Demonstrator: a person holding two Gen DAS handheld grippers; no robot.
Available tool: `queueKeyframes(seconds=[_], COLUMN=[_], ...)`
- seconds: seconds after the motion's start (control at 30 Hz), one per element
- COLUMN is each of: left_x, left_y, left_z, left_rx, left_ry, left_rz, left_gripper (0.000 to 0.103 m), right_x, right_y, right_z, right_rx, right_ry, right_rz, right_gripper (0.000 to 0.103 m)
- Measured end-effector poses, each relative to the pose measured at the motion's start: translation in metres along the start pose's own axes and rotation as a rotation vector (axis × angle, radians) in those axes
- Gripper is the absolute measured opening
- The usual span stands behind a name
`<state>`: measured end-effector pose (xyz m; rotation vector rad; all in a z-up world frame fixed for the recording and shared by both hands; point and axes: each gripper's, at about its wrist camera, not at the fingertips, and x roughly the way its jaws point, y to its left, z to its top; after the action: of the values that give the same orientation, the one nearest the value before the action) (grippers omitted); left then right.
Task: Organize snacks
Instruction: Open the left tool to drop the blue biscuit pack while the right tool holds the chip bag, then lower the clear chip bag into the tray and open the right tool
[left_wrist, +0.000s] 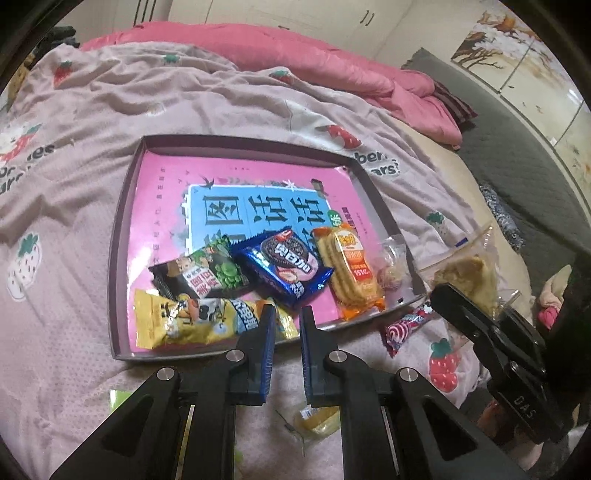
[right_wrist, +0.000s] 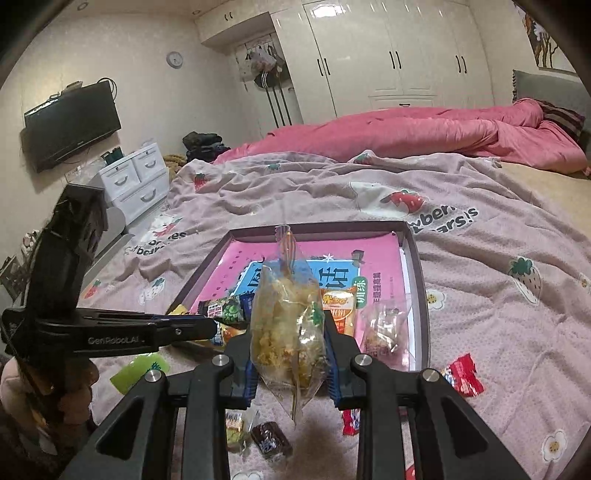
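Observation:
A shallow box tray (left_wrist: 122, 206) with a pink printed bottom lies on the bed. In it are a yellow packet (left_wrist: 192, 321), a green pea packet (left_wrist: 207, 273), a blue Oreo packet (left_wrist: 284, 269), an orange cracker packet (left_wrist: 351, 273) and a small clear bag (left_wrist: 393, 266). My left gripper (left_wrist: 288, 317) hovers over the tray's near edge, jaws slightly apart and empty. My right gripper (right_wrist: 288, 332) is shut on a clear bag of yellow crumbly snack (right_wrist: 284, 325), held upright above the tray's (right_wrist: 419, 280) near edge.
Loose snacks lie on the strawberry-print blanket: a red-white candy (left_wrist: 402, 328), a yellow packet (left_wrist: 317, 421), a green packet (right_wrist: 140, 369), a red packet (right_wrist: 463, 374), a brown one (right_wrist: 269, 439). A pink duvet (right_wrist: 424, 136) lies behind.

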<state>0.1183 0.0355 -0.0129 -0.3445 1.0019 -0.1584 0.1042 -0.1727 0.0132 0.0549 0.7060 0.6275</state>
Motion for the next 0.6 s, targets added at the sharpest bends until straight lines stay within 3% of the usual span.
queueKeyframes(seconds=[0.3, 0.6], left_x=[0.002, 0.010], left_y=[-0.003, 0.001], left_z=[0.001, 0.003], left_rx=[0.035, 0.048], left_ry=[-0.015, -0.014], left_rz=[0.037, 0.059], left_gripper=[0.012, 0.012], right_x=[0.022, 0.055], right_y=[0.008, 0.006], right_z=[0.012, 0.014], right_rx=[0.001, 0.027], right_ry=[0.008, 0.070], right_rz=[0.006, -0.009], right_gripper=[0.029, 0.029])
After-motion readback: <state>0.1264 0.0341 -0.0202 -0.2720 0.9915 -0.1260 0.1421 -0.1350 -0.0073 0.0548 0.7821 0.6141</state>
